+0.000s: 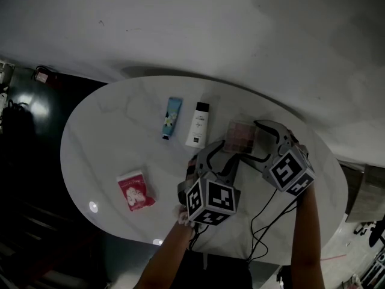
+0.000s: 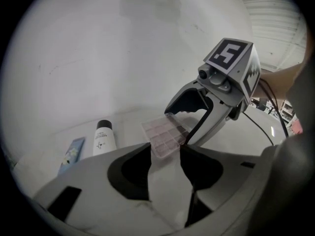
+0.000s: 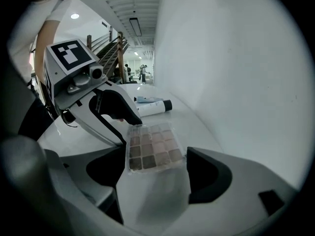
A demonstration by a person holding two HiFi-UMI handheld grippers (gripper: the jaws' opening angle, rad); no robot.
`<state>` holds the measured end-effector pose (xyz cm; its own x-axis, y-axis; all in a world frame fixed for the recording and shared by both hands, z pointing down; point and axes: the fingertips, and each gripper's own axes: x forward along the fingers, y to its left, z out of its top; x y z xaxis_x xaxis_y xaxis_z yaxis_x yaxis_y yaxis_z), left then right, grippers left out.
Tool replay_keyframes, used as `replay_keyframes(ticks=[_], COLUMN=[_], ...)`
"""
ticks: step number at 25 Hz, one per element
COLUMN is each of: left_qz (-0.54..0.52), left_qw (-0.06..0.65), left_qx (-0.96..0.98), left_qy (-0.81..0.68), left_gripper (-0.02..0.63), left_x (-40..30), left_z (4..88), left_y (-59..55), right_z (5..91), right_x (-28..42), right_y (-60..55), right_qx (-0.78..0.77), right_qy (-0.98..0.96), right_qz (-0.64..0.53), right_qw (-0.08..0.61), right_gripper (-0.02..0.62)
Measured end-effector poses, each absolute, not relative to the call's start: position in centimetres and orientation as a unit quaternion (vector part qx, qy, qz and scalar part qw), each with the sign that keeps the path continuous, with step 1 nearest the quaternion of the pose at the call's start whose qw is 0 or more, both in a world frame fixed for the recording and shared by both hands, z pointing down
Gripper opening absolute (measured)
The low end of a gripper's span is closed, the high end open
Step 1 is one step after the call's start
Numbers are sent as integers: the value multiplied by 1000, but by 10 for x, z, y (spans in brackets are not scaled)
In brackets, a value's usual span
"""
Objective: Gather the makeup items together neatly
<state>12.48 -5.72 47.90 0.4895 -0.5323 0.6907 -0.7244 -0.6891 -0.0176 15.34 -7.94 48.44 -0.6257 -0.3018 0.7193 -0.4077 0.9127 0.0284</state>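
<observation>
An eyeshadow palette lies flat at the right of the white oval table. My right gripper is shut on it. In the right gripper view the palette spans the gap and meets both fingertips. My left gripper reaches in from the near side and stands open. In the left gripper view the palette's near corner sits just at its fingertips without touching them. A blue tube and a white bottle with a black cap lie side by side further back. A red packet lies alone at the near left.
Black cables trail off the table's near edge beside the person's arms. A white wall runs close behind the table. Dark floor and clutter lie beyond the left edge. People stand far off in the right gripper view's background.
</observation>
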Motion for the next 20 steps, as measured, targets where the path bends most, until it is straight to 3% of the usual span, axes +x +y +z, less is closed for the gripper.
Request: replay_keyframes(ticks=[20], left_qz=[357], left_qw=[144], left_qx=[850], left_qy=[-359], left_gripper=[210], left_x=[125], left_z=[485], left_y=[-62], right_z=[491], right_x=[156], right_y=[-85], right_qx=[199], right_qy=[-899], right_qz=[104], right_qw=[377], right_gripper=[411])
